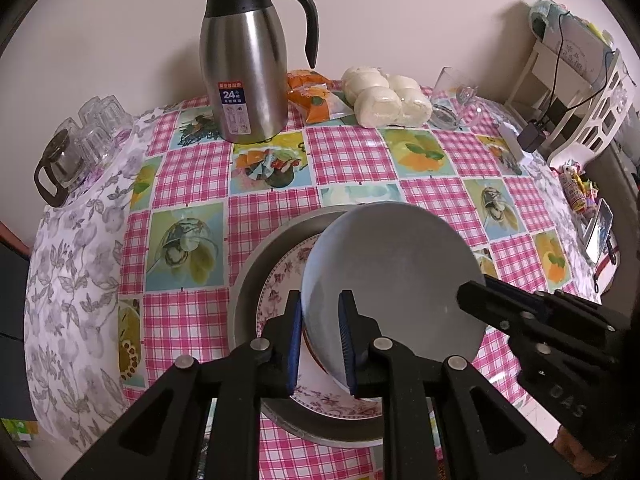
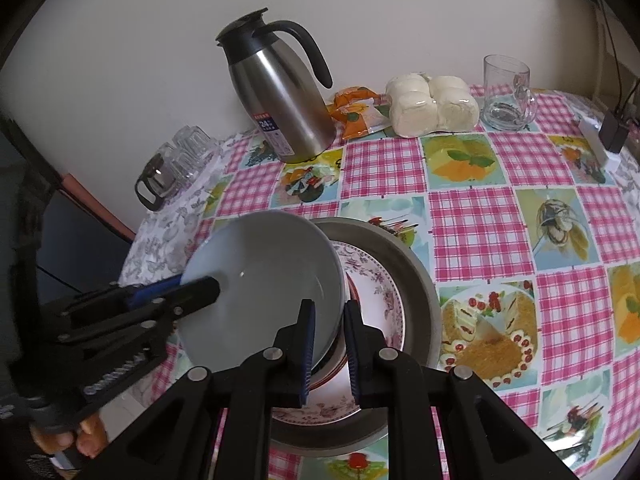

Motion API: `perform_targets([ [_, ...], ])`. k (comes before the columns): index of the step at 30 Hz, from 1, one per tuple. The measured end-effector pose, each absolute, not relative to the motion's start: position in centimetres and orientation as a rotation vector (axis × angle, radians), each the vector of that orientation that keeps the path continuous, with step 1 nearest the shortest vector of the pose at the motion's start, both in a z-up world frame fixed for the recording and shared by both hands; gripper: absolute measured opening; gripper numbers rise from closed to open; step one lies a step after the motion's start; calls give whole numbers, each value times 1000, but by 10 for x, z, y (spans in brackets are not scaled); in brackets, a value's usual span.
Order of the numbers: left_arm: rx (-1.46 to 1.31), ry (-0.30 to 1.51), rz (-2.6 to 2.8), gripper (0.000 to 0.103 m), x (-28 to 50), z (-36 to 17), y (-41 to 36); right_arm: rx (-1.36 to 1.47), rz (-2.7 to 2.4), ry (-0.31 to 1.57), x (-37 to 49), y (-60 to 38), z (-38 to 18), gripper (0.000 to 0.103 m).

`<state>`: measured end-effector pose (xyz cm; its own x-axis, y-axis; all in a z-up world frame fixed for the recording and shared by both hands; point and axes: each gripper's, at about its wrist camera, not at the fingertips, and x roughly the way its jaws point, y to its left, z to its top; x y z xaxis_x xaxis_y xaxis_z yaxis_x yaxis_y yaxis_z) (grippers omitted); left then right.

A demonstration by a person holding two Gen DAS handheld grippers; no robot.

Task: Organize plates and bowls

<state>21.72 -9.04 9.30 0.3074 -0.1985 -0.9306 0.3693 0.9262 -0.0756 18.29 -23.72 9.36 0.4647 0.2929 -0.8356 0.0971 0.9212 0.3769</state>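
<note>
Two black two-finger grippers pinch opposite edges of a plain white ceramic bowl: the left gripper narrowly closed on its near-left rim, the right gripper likewise on its right rim, apparently to keep it steady. The bowl hangs tilted just above a floral-rimmed plate nested in a grey metal pan, probably for stacking. Farther back on the pink-checked tablecloth stands a steel thermos jug.
</note>
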Motion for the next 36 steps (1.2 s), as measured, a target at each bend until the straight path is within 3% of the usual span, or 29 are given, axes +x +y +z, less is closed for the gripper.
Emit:
perform_targets([
  [19,182,1224,-398,21,214,91,-91,386,117,1109,181,-237,90,17],
  [23,183,1212,-395,42,211,93,-90,371,103,1102,180,-237,92,17],
  [29,163,1182,-393,50,206,99,-87,346,89,1090,175,-236,96,17],
  [32,139,1155,-397,59,203,106,-83,341,75,1084,171,-238,97,27],
  [34,133,1140,-391,64,201,109,-82,342,62,1075,168,-241,98,44],
  [36,135,1123,-381,68,199,112,-80,340,48,1065,164,-243,99,53],
])
